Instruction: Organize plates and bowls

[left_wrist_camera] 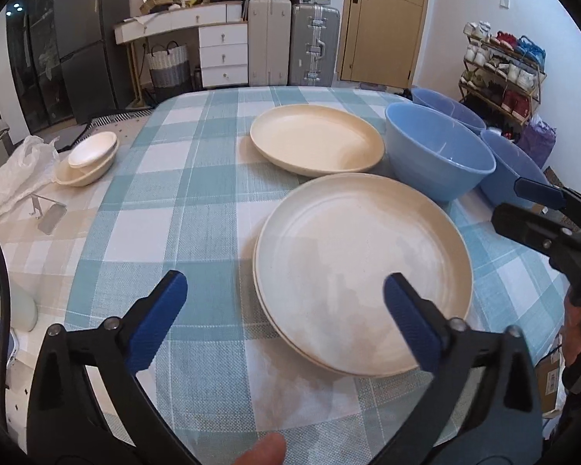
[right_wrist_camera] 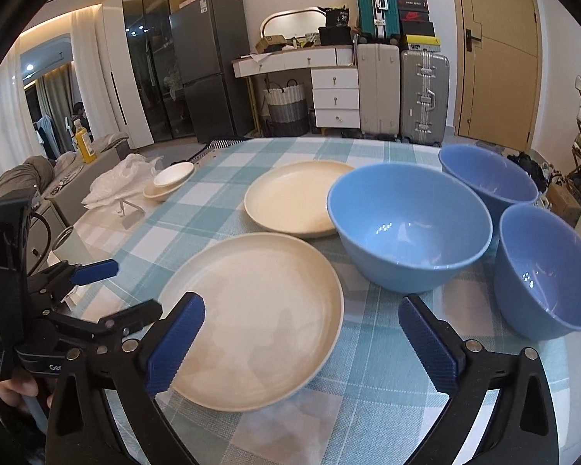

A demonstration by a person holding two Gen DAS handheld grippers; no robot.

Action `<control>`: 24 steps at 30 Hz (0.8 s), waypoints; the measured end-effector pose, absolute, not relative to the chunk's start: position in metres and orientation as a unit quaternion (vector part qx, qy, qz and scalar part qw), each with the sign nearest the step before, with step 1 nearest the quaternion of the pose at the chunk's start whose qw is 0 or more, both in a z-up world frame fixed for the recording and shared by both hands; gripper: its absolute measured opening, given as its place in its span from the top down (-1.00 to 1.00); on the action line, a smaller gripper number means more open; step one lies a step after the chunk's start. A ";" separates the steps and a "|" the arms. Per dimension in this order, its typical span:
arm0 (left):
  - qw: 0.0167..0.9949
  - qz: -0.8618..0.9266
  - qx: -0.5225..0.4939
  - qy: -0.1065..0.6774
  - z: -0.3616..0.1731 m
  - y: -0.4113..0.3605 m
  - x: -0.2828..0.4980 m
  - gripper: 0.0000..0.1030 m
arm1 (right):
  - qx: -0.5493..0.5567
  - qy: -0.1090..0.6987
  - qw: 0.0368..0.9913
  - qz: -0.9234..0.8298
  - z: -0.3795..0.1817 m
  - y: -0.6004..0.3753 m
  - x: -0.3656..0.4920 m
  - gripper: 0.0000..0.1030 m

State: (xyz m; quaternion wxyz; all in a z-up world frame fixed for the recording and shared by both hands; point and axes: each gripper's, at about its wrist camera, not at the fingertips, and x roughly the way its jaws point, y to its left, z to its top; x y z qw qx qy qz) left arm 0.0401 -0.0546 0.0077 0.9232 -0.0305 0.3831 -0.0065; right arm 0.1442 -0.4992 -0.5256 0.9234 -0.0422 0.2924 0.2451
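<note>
Left wrist view shows our left gripper with jaws spread and empty above the stacked cream plates on the bench; rightward, our right gripper, likewise spread, sits nearer the blue bowls.

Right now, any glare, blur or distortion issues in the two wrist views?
Left wrist: heavy fisheye bending, black corner vignette; near plate sharp, soft uneven sheen, no blown glare. Right wrist: same bending; small specular dots inside the blue bowls, bright ceiling strip top left. No motion blur on either gripper.
</note>
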 end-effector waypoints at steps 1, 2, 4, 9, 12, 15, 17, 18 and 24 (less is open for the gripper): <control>0.925 -0.006 -0.031 0.380 0.011 -0.054 0.040 -0.96 | -0.043 0.290 0.923 0.248 -0.521 -0.500 0.144 -0.99; 0.925 -0.006 -0.032 0.378 0.015 -0.054 0.039 -0.96 | -0.044 0.288 0.924 0.248 -0.516 -0.500 0.144 -0.99; 0.927 -0.007 -0.035 0.373 0.020 -0.053 0.039 -0.96 | -0.048 0.282 0.926 0.246 -0.508 -0.501 0.145 -0.99; 0.932 -0.004 -0.034 0.362 0.037 -0.052 0.041 -0.96 | -0.052 0.269 0.929 0.247 -0.489 -0.504 0.147 -0.99; 0.933 0.000 -0.043 0.358 0.047 -0.049 0.046 -0.96 | -0.057 0.260 0.932 0.244 -0.474 -0.506 0.149 -0.99; 0.935 0.000 -0.052 0.350 0.058 -0.045 0.053 -0.96 | -0.062 0.254 0.934 0.243 -0.458 -0.508 0.151 -0.99; 0.936 -0.002 -0.057 0.346 0.065 -0.043 0.058 -0.96 | -0.068 0.247 0.935 0.246 -0.446 -0.509 0.152 -0.99; 0.937 -0.002 -0.059 0.345 0.069 -0.043 0.061 -0.96 | -0.069 0.245 0.935 0.246 -0.441 -0.510 0.152 -0.99; 0.938 -0.002 -0.058 0.341 0.086 -0.044 0.079 -0.96 | -0.074 0.250 0.934 0.243 -0.419 -0.511 0.167 -0.99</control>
